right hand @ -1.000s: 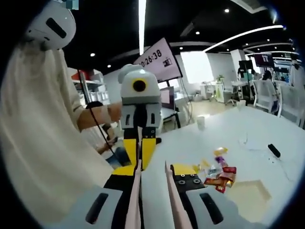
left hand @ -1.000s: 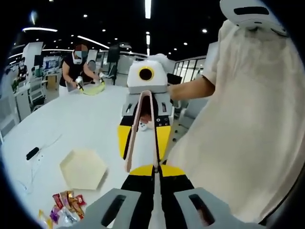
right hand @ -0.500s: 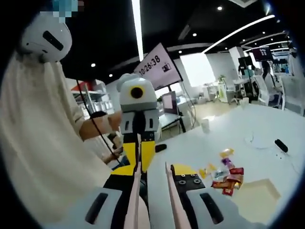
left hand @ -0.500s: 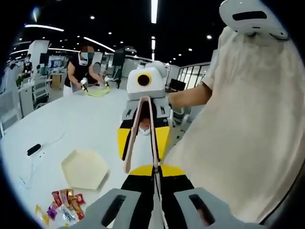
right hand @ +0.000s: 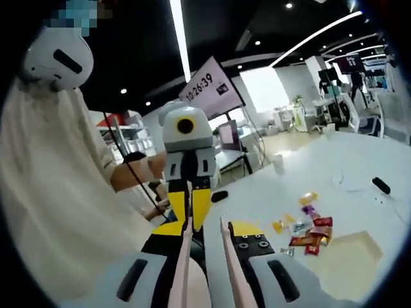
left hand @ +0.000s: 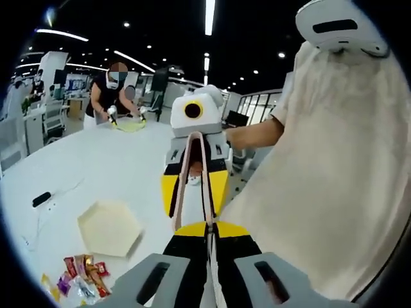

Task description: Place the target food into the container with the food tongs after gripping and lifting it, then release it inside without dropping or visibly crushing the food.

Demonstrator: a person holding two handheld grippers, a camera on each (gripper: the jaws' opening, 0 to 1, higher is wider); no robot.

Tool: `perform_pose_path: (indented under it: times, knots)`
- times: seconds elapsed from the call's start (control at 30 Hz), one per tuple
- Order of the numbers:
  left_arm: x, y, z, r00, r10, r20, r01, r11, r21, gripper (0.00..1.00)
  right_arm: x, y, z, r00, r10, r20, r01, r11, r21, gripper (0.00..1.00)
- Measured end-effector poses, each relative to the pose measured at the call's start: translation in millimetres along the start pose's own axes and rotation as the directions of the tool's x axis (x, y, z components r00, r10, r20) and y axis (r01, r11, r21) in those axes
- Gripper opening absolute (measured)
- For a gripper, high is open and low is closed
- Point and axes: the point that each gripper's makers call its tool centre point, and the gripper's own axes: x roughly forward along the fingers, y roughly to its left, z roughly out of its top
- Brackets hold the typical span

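Note:
Pale pink food tongs (right hand: 182, 263) run between my two grippers, which face each other above the table edge. My right gripper (right hand: 209, 228) is shut on the tongs near their hinge end, with both arms reaching forward. My left gripper (left hand: 207, 226) is shut on the tip of one tong arm (left hand: 208, 205); the other arm (left hand: 182, 179) hangs free beside it. Several wrapped snacks (left hand: 80, 276) (right hand: 309, 232) lie in a loose pile on the white table. Beside them sits an empty beige hexagonal container (left hand: 109, 228) (right hand: 350, 260). Both grippers are well away from the snacks.
A person in a beige shirt (left hand: 321, 179) holds both grippers at the white table (left hand: 109, 160). A black remote (left hand: 42, 199) (right hand: 381, 186) with a cable lies beyond the container, and a white cup (right hand: 277, 163) stands farther off. Another person (left hand: 114, 96) works at the table's far end.
Both views have shifted a little with the hands, so the snacks and container sit lower left in the left gripper view. The hold on the tongs looks unchanged.

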Motion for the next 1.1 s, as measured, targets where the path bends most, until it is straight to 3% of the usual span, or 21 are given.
perform_pose_path:
  times: [0.07, 0.13, 0.23, 0.27, 0.37, 0.43, 0.67, 0.73, 0.8, 1.1]
  knots:
    - [3.8, 4.8, -3.9, 1.000, 0.023, -0.001, -0.023, 1.000, -0.018, 0.00, -1.7, -4.7, -3.7, 0.999, -0.039, -0.016, 0.039, 0.999, -0.025, 0.24]
    - [4.5, 11.3, -3.2, 0.998, 0.057, 0.040, -0.055, 0.997, -0.056, 0.01, -4.1, -10.1, -4.0, 0.998, -0.064, -0.007, 0.064, 0.998, -0.029, 0.24]
    - [-6.8, 25.0, 0.2, 0.978, 0.143, 0.149, -0.122, 0.982, -0.144, 0.02, -4.1, -22.7, 6.0, 0.989, -0.134, 0.054, 0.134, 0.991, 0.010, 0.24]
    - [-11.0, 28.7, -1.6, 0.971, 0.176, 0.162, -0.150, 0.976, -0.161, 0.03, -4.3, -24.9, 7.3, 0.988, -0.143, 0.060, 0.142, 0.990, 0.012, 0.24]
    - [-25.5, 35.4, -18.6, 0.951, 0.272, 0.148, -0.243, 0.951, -0.190, 0.06, -5.5, -35.5, 12.7, 0.979, -0.183, 0.093, 0.180, 0.983, 0.041, 0.25]
    - [-33.5, 34.1, -25.8, 0.934, 0.315, 0.167, -0.271, 0.933, -0.238, 0.10, -4.6, -42.4, 13.2, 0.972, -0.212, 0.102, 0.206, 0.977, 0.064, 0.25]
    - [-46.8, 28.0, -41.8, 0.903, 0.393, 0.175, -0.341, 0.901, -0.268, 0.17, 5.7, -52.5, -0.9, 0.969, -0.243, 0.054, 0.237, 0.967, 0.095, 0.26]
    - [-56.0, 39.4, -45.6, 0.858, 0.482, 0.178, -0.428, 0.862, -0.270, 0.29, 9.9, -51.8, -6.2, 0.971, -0.239, 0.028, 0.236, 0.968, 0.090, 0.26]
    - [-60.1, 41.2, -46.8, 0.841, 0.509, 0.183, -0.452, 0.847, -0.280, 0.38, 11.9, -49.8, -11.8, 0.973, -0.229, -0.001, 0.229, 0.971, 0.076, 0.27]
    - [-70.4, 35.4, -60.8, 0.821, 0.542, 0.179, -0.473, 0.822, -0.317, 0.39, 23.0, -54.8, -29.6, 0.964, -0.251, -0.081, 0.256, 0.966, 0.045, 0.27]
